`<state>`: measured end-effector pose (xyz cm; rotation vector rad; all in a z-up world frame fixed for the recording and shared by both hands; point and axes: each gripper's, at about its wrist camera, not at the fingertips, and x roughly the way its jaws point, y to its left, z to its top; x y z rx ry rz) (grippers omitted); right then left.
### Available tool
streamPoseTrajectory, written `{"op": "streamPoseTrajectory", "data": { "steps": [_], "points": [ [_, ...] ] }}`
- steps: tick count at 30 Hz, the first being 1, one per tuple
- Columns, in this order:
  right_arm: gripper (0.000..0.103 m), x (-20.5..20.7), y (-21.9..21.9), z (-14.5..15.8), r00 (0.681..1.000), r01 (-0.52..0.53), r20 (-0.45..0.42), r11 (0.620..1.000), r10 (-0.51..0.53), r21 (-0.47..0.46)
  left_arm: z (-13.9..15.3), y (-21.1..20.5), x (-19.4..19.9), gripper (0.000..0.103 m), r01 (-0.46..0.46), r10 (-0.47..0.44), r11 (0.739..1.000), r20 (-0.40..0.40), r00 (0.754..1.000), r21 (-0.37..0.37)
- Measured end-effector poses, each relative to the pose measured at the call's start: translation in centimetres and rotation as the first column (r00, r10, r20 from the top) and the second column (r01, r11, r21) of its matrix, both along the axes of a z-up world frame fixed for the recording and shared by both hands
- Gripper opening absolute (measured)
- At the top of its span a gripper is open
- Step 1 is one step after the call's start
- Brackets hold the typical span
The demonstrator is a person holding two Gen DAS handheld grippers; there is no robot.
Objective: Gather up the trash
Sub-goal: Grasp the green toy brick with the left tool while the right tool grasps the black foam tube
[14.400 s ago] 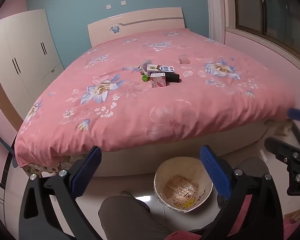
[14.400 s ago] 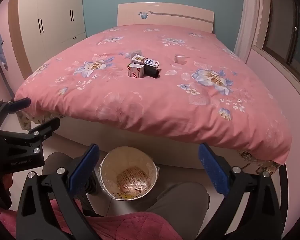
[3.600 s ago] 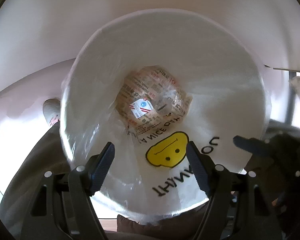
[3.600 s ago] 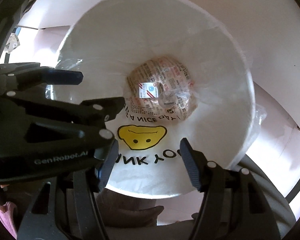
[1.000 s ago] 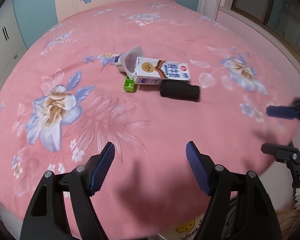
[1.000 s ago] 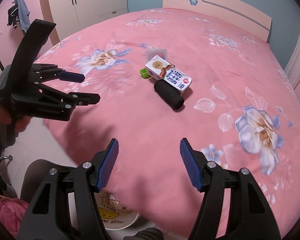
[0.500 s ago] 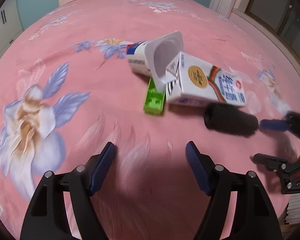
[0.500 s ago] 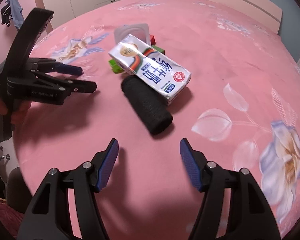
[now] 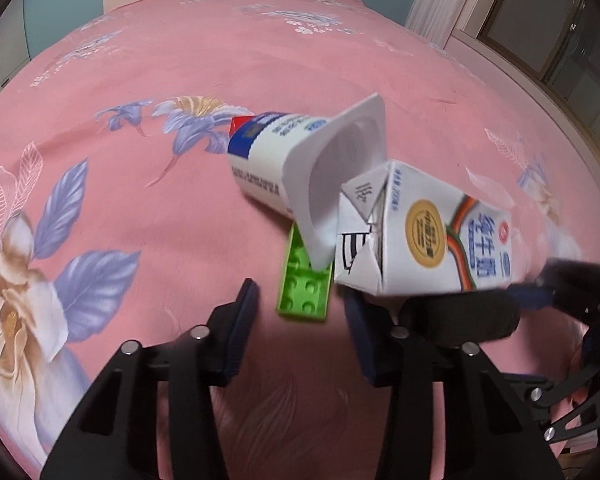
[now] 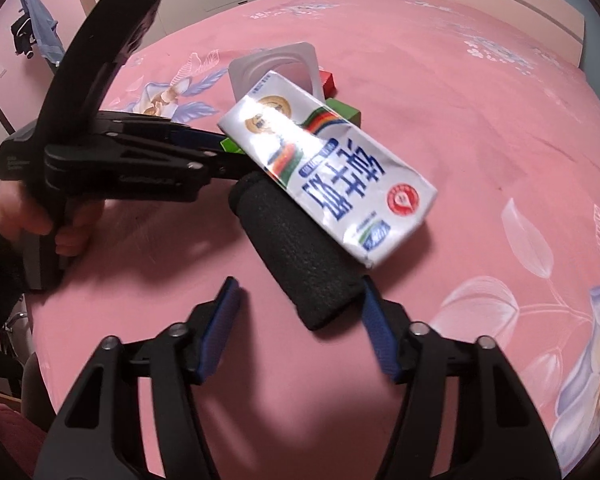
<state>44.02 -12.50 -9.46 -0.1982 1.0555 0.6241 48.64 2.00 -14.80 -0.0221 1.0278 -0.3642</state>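
Four discarded items are lying in one cluster near the middle of the pink floral bedspread (image 9: 148, 208): one milk carton (image 10: 328, 172), one white yoghurt cup (image 9: 300, 168), one green toy brick (image 9: 304, 284) and one black foam roll (image 10: 300, 256).

The cup is lying on its side, its open mouth touching the folded end of the carton. The brick is lying partly under the cup's rim and just beside the carton. The roll is lying along the carton's long side, touching it. In the right wrist view a red corner and a darker green block are showing behind the carton; what they belong to cannot be told.

The left gripper (image 9: 300, 312) is pointing down at the brick. Its jaws have just been closing and are standing apart, with the brick's near end just ahead of them and no pad pressing on it.

The right gripper (image 10: 296, 304) is straddling the roll's near end. Its jaws have just been closing; the right pad is lying at the roll's edge, while the left pad is standing clear of it.

Bare bedspread is lying open on every side of the cluster. The two grippers are working close together, the left one's fingertips reaching in beside the roll's far end.
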Motion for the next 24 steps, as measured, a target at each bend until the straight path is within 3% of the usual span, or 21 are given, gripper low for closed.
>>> {"op": "streamPoseTrajectory", "data": {
  "steps": [3,10,24],
  "points": [
    [0.058,0.3,0.6,0.0,1.000,-0.006,0.004,1.000,0.006,-0.005,-0.2,-0.4,0.5,0.046,0.009,-0.009,1.000,0.005,1.000,0.012],
    [0.058,1.5,1.3,-0.1,1.000,-0.020,0.005,1.000,0.020,-0.020,-0.2,-0.2,1.2,0.033,0.003,-0.003,1.000,-0.003,1.000,0.021],
    [0.063,2.7,2.8,-0.8,0.995,-0.094,0.018,0.994,0.095,-0.058,-0.5,-1.1,1.3,0.025,0.008,-0.007,0.997,-0.014,1.000,0.072]
  ]
}}
